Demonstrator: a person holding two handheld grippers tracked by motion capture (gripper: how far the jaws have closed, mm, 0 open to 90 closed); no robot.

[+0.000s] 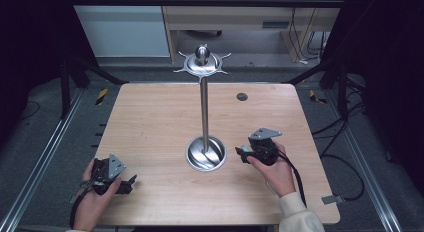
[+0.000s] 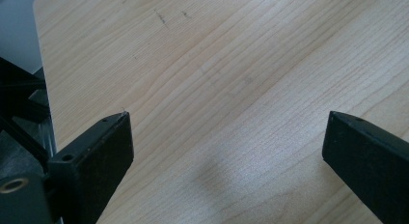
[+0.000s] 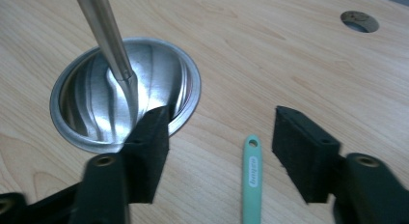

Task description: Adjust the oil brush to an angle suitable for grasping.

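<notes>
A shiny metal stand rises from the middle of the wooden table (image 1: 150,122): round dished base (image 1: 206,154), thin pole (image 1: 204,107), and a hooked crown (image 1: 202,62) on top. My right gripper (image 1: 241,154) sits just right of the base, jaws pointing at it. In the right gripper view the base (image 3: 91,108) and pole (image 3: 103,31) lie ahead of the left jaw. A mint-green handle (image 3: 252,175) with a small eyelet lies between the jaws of my right gripper (image 3: 222,122), touching neither pad. My left gripper (image 1: 131,182) rests at the front left, open (image 2: 226,132) over bare wood.
A round cable hole (image 1: 242,96) marks the table's far right part, also seen as the hole (image 3: 359,21) in the right gripper view. Black frame rails flank the table. A cable trails from the right gripper off the front right edge.
</notes>
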